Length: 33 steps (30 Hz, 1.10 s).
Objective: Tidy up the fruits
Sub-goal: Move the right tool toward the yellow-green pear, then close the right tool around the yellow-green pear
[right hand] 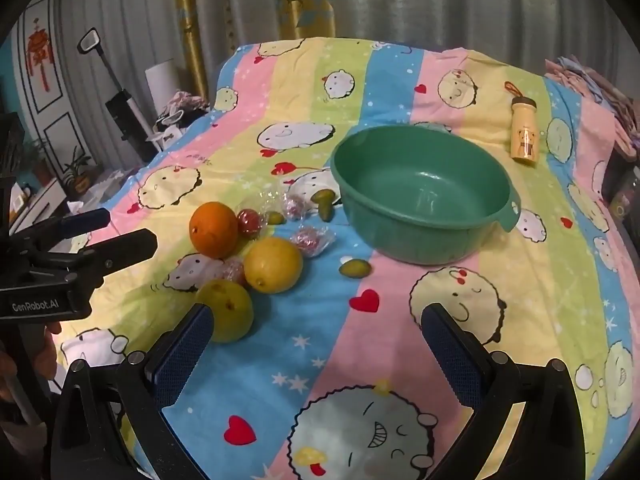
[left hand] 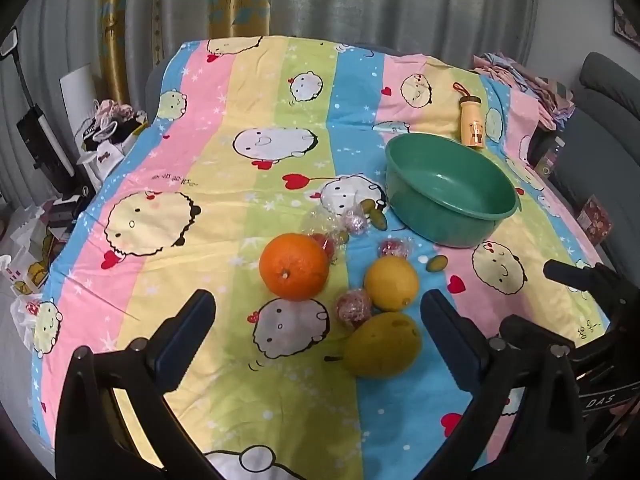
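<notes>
You are holding your left gripper (left hand: 316, 320) with its jaws spread as wide as they go and nothing between the pads; it is hovering above the striped cartoon cloth (left hand: 248, 184) that is covering the counter, tilted down toward the fruit.

Taking the green basin (left hand: 450, 196) as the landmark, the orange (left hand: 294, 266) is sitting well to its left and nearer to you. Just right of the orange, a small wrapped red fruit (left hand: 354, 306) is lying against the lemon (left hand: 391, 282), which is resting in front of the basin's left side. The pear (left hand: 383, 346) is lying nearest to you, touching the lemon. Several small green fruits (left hand: 374, 210) and crinkled clear wrappers (left hand: 320, 222) are lying just beside the basin's left wall, and one more green fruit (left hand: 436, 263) is sitting just in front of it. The basin itself is standing upright and holding nothing. Behind its right rim, a yellow bottle (left hand: 472, 122) is lying on the cloth.

Your right gripper (right hand: 316, 332) is hanging in front of the basin, jaws likewise fully spread and gripping nothing, with the pear just beside its left finger (right hand: 188, 344).
</notes>
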Each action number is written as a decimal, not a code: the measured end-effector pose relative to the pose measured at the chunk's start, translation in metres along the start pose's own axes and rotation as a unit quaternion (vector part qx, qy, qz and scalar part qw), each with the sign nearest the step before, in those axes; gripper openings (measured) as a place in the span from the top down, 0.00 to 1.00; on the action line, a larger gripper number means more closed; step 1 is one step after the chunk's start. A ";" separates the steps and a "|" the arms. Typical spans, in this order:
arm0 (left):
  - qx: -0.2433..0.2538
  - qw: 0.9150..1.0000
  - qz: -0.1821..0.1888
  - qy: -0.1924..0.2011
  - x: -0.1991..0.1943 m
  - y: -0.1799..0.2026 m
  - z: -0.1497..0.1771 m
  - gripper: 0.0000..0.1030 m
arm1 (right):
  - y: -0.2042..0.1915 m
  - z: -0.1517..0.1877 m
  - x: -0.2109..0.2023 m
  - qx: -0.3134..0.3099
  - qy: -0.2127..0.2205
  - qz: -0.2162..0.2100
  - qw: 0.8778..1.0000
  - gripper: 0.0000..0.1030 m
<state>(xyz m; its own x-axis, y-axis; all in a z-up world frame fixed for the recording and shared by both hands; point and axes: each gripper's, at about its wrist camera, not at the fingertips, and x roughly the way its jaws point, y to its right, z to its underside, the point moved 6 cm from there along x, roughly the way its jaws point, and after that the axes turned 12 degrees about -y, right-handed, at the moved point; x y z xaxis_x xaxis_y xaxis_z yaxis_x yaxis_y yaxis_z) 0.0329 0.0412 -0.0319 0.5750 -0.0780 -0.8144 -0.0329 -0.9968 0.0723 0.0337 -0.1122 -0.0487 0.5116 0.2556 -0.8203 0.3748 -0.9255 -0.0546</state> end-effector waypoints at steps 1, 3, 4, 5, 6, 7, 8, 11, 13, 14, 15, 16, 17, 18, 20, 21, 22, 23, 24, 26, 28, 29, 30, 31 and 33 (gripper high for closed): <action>0.001 1.000 -0.001 -0.001 0.000 0.001 -0.001 0.00 | 0.001 0.000 0.000 0.001 0.001 0.000 1.000 0.00; 0.003 1.000 -0.001 -0.002 0.001 0.002 0.000 0.00 | 0.003 0.001 0.001 0.003 0.000 -0.001 1.000 0.00; 0.004 1.000 -0.002 -0.002 0.001 0.002 0.000 0.00 | 0.005 0.002 0.003 0.005 -0.001 -0.001 1.000 0.00; 0.004 1.000 -0.004 -0.001 0.001 0.002 0.000 0.00 | 0.005 0.004 0.005 0.005 -0.002 -0.001 1.000 0.00; 0.005 1.000 -0.005 -0.001 0.001 0.002 0.000 0.00 | 0.003 0.002 0.002 0.008 -0.005 -0.002 1.000 0.00; 0.004 1.000 -0.005 -0.001 0.001 0.001 0.000 0.00 | 0.003 0.002 0.002 0.008 -0.006 -0.002 1.000 0.00; 0.004 1.000 -0.005 -0.001 0.002 0.000 0.000 0.00 | 0.003 0.002 0.003 0.009 -0.008 -0.002 1.000 0.00; 0.003 1.000 -0.004 -0.002 0.002 0.001 0.001 0.00 | 0.000 0.011 0.006 0.006 -0.001 -0.002 1.000 0.00; 0.003 1.000 -0.003 -0.003 0.003 0.001 0.001 0.00 | 0.000 0.010 0.006 0.005 -0.002 -0.003 1.000 0.00; 0.004 1.000 -0.002 -0.003 0.003 0.001 0.002 0.00 | 0.000 0.009 0.005 0.005 -0.002 -0.003 1.000 0.00; 0.004 1.000 -0.002 -0.003 0.003 0.002 0.002 0.00 | 0.001 0.008 0.004 0.006 -0.001 -0.003 1.000 0.00; 0.004 1.000 -0.002 -0.004 0.003 0.002 0.002 0.00 | 0.002 0.006 0.004 0.006 -0.001 -0.004 1.000 0.00; 0.004 1.000 -0.001 -0.004 0.003 0.002 0.002 0.00 | 0.002 0.005 0.003 0.006 -0.001 -0.005 1.000 0.00; 0.004 1.000 -0.001 -0.005 0.004 0.002 0.002 0.00 | 0.001 0.003 0.004 0.004 -0.001 -0.003 1.000 0.00; 0.003 1.000 0.002 -0.008 0.006 0.002 0.003 0.00 | 0.000 0.003 0.006 0.004 -0.003 -0.005 1.000 0.00; 0.003 1.000 0.003 -0.010 0.007 0.002 0.004 0.00 | 0.000 0.004 0.007 0.004 -0.004 -0.006 1.000 0.00; 0.002 1.000 0.004 -0.012 0.007 0.003 0.004 0.00 | -0.001 0.004 0.009 0.004 -0.006 -0.007 1.000 0.00; 0.001 1.000 0.006 -0.014 0.008 0.002 0.005 0.00 | -0.002 0.005 0.011 0.004 -0.008 -0.009 1.000 0.00; 0.001 1.000 0.009 -0.015 0.009 0.002 0.005 0.00 | -0.003 0.006 0.011 0.005 -0.009 -0.013 1.000 0.00; 0.001 1.000 0.016 -0.018 0.010 0.004 0.006 0.00 | -0.005 0.009 0.016 0.002 -0.016 -0.016 1.000 0.00; 0.001 0.999 0.029 -0.028 0.014 0.005 0.008 0.00 | -0.008 0.012 0.021 -0.001 -0.033 -0.024 0.999 0.00; 0.000 0.999 0.034 -0.036 0.017 0.005 0.010 0.00 | -0.012 0.014 0.025 -0.008 -0.038 -0.033 0.999 0.00; 0.000 0.998 0.041 -0.045 0.021 0.006 0.012 0.00 | -0.018 0.016 0.025 -0.007 -0.048 -0.048 0.998 0.00; 0.000 0.998 0.045 -0.052 0.025 0.006 0.014 0.00 | -0.023 0.019 0.028 -0.016 -0.051 -0.058 0.997 0.00; 0.001 0.996 0.061 -0.068 0.032 0.008 0.018 0.01 | -0.033 0.023 0.033 -0.022 -0.062 -0.076 0.995 0.00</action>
<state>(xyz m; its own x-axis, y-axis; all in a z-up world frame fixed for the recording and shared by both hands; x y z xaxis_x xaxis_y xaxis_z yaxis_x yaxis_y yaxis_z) 0.0366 0.0307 -0.0682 0.4499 -0.2006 -0.8702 -0.0975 -0.9797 0.1754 0.0200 -0.0799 -0.0869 0.3478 0.3524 -0.8688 0.4760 -0.8647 -0.1601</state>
